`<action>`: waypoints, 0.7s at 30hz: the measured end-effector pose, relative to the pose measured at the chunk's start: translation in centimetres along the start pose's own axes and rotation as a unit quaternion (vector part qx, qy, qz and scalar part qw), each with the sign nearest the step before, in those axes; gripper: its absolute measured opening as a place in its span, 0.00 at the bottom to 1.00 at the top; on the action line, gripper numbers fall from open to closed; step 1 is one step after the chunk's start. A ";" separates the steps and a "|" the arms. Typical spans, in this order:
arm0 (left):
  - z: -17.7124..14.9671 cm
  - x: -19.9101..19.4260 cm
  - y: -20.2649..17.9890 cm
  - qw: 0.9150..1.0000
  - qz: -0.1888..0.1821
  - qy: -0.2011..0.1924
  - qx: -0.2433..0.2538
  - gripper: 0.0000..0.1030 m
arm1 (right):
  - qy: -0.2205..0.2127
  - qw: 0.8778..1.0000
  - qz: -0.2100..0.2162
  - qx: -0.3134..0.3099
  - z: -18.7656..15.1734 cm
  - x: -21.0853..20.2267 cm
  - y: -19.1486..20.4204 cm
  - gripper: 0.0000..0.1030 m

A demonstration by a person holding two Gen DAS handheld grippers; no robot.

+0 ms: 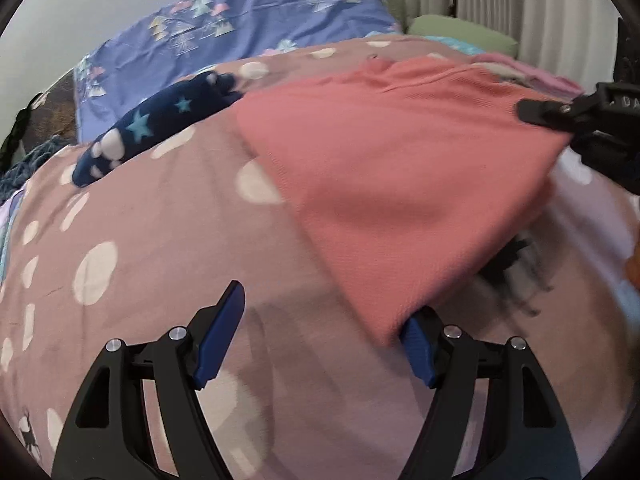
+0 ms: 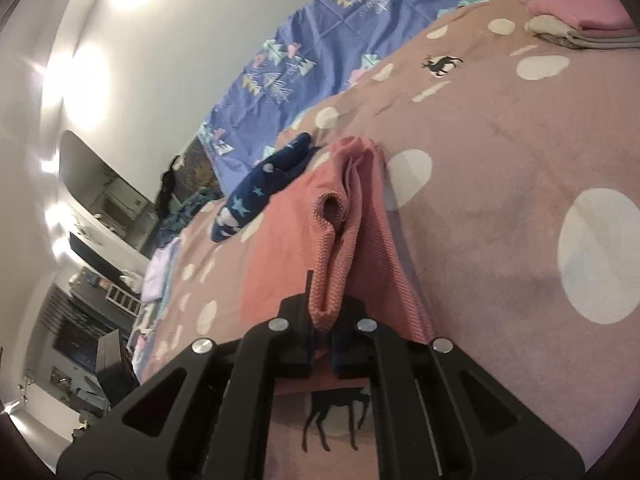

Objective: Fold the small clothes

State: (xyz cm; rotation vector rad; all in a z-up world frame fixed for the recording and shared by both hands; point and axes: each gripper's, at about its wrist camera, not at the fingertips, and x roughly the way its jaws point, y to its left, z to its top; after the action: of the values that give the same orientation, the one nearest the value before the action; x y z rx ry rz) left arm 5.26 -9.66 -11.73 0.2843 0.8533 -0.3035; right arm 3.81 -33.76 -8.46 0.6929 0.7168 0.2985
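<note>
Our left gripper stands wide, its blue pads far apart at the bottom of the left wrist view, nothing pressed between them. The near corner of the coral knit garment droops over the tip of the right-hand pad; we cannot tell whether it touches. The gripper tilts down toward the dusty-pink spotted blanket.

Our right gripper is pinched tight on a bunched edge of that same garment, the cloth rising in folds from between its jaws at the lower centre of the right wrist view. In the left wrist view it enters from the right edge, gripping the garment's far corner, its body cut off by the frame.

The garment spreads across the centre-right of the blanket. To its upper left lies a navy star-patterned sock. Folded clothes are stacked at the upper right, partly cropped. The lower right of the left view is blurred, a dark deer print there barely legible.
</note>
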 end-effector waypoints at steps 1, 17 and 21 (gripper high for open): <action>-0.4 0.0 0.5 1.000 -0.010 0.002 -0.009 0.73 | 0.008 1.000 -0.005 0.012 -0.1 0.3 -0.7 0.04; -0.7 -5.1 1.1 0.987 -0.158 -0.023 -0.021 0.06 | 0.002 0.996 -0.064 -0.065 -1.3 -0.7 -0.3 0.09; 1.2 -4.3 -0.1 0.988 -0.146 -0.047 0.004 0.06 | -0.011 0.994 -0.084 -0.075 -1.4 -0.9 0.5 0.09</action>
State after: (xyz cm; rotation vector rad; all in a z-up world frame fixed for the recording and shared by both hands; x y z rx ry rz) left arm 3.39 -9.57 -7.61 0.1503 0.8008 -0.5901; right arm 2.17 -33.16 -8.48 0.4895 0.7201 0.1876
